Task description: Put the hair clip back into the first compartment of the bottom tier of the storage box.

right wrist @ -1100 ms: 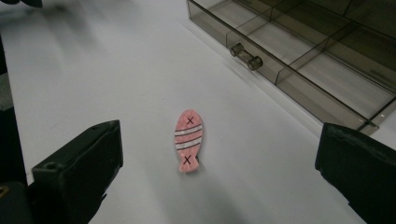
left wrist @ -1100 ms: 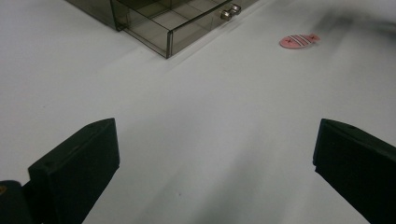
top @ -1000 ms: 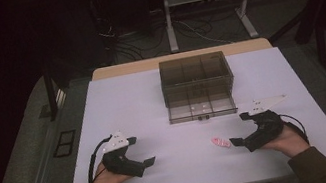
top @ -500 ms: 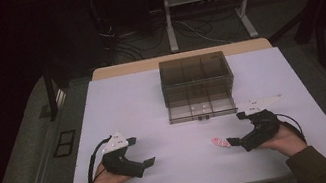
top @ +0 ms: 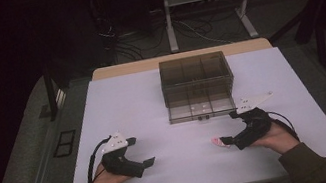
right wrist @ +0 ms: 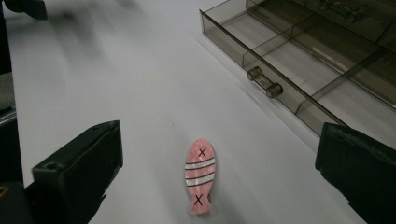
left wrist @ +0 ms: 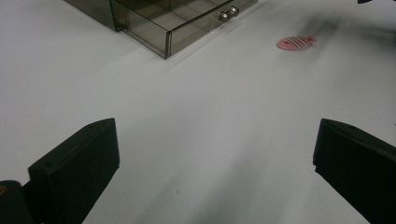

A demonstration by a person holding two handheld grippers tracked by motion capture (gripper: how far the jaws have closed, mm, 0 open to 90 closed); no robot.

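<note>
A small pink fish-shaped piece [right wrist: 201, 179] with white stripes and two black crosses lies flat on the white table [top: 152, 98]. It lies between the wide-apart jaws of my right gripper [right wrist: 219, 140], untouched. From above, the pink piece [top: 217, 141] lies by the lower jaw of the right gripper [top: 229, 128]. My left gripper [top: 140, 151] rests open at the front left with nothing in it. In the left gripper view its jaws stand far apart [left wrist: 215, 177], and the pink piece [left wrist: 295, 43] is far off.
A smoked clear drawer box [top: 195, 78] stands at the table's middle. Its bottom drawer [right wrist: 299, 65], pulled out, has dividers and a small clear handle [right wrist: 265, 82]. The drawer corner [left wrist: 166, 35] lies ahead of the left gripper. Dark floor, cables and a rack are beyond.
The right gripper has edged slightly left, toward the pink piece. The left gripper and the drawer box have stayed put.
</note>
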